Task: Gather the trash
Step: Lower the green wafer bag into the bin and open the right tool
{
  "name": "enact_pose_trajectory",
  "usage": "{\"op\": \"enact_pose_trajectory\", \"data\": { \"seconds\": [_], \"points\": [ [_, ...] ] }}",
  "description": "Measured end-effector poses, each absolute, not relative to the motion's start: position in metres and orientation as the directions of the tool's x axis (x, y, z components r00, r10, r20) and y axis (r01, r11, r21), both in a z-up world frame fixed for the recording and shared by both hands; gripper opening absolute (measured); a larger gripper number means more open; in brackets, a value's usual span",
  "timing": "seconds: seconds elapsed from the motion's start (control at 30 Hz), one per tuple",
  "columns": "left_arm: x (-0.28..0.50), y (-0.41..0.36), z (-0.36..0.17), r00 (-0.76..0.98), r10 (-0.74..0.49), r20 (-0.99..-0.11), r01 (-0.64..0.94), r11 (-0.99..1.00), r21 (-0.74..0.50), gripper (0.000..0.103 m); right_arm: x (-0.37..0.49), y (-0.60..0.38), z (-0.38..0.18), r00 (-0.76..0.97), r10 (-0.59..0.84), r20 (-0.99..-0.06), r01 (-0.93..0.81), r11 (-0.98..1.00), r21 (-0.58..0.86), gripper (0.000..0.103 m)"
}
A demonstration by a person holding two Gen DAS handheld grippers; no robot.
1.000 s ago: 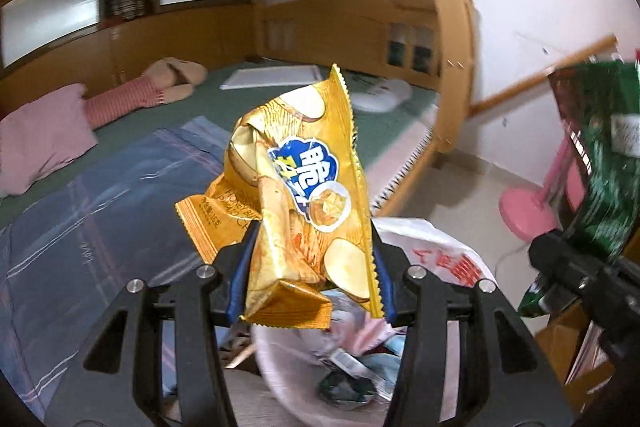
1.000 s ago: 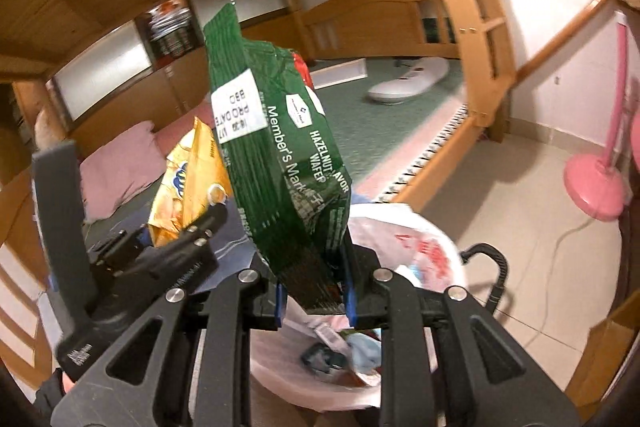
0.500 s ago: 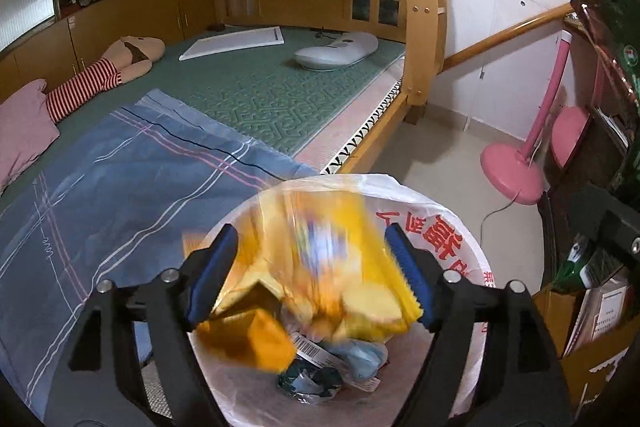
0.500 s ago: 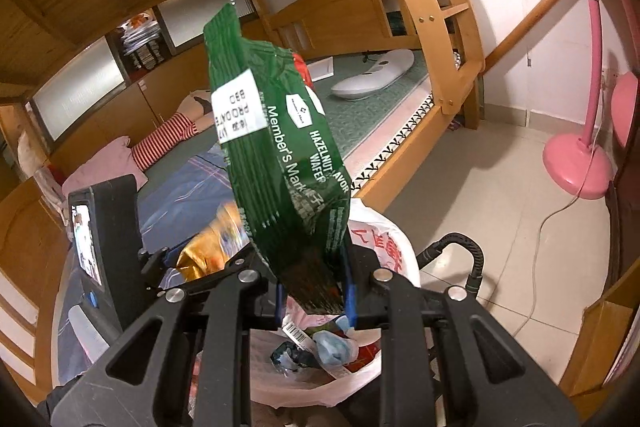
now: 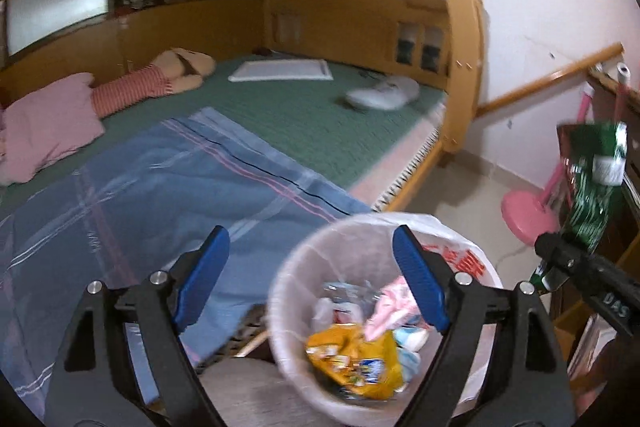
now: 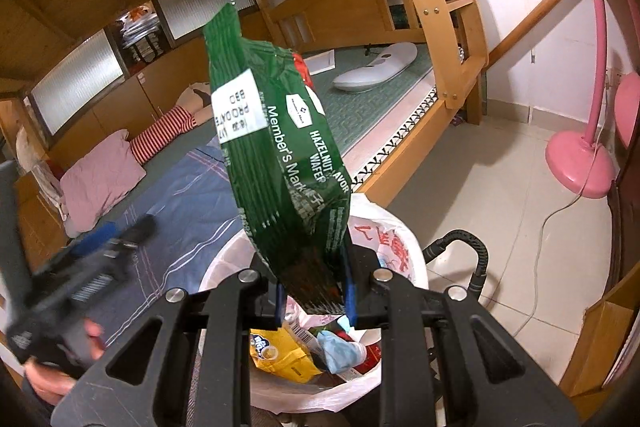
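The right gripper (image 6: 314, 301) pinches the light, crinkly green wafer bag (image 6: 280, 163) by its bottom edge above the bin (image 6: 404, 243), while the left gripper (image 5: 310, 277), just opened, hangs empty, yellow chip bag (image 5: 356, 363) inside.

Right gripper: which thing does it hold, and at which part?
The right gripper is shut on the green wafer bag, holding its lower end; the bag stands upward above the bin.
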State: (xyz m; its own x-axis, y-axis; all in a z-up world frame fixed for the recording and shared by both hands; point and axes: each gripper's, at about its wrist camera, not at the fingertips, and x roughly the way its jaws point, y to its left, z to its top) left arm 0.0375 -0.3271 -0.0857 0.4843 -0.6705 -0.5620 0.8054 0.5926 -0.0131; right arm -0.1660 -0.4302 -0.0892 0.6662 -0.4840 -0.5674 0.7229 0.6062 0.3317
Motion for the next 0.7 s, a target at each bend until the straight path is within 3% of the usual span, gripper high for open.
{"op": "enact_pose_trajectory", "data": {
  "seconds": [0.7],
  "points": [
    [0.050,-0.257,-0.062,0.623,-0.594,-0.510,0.693,0.721,0.007,0.091,-0.114,-0.402,-0.091,0.675,-0.421,-0.606,0.669,0.696,0.261,0.023]
  ]
}}
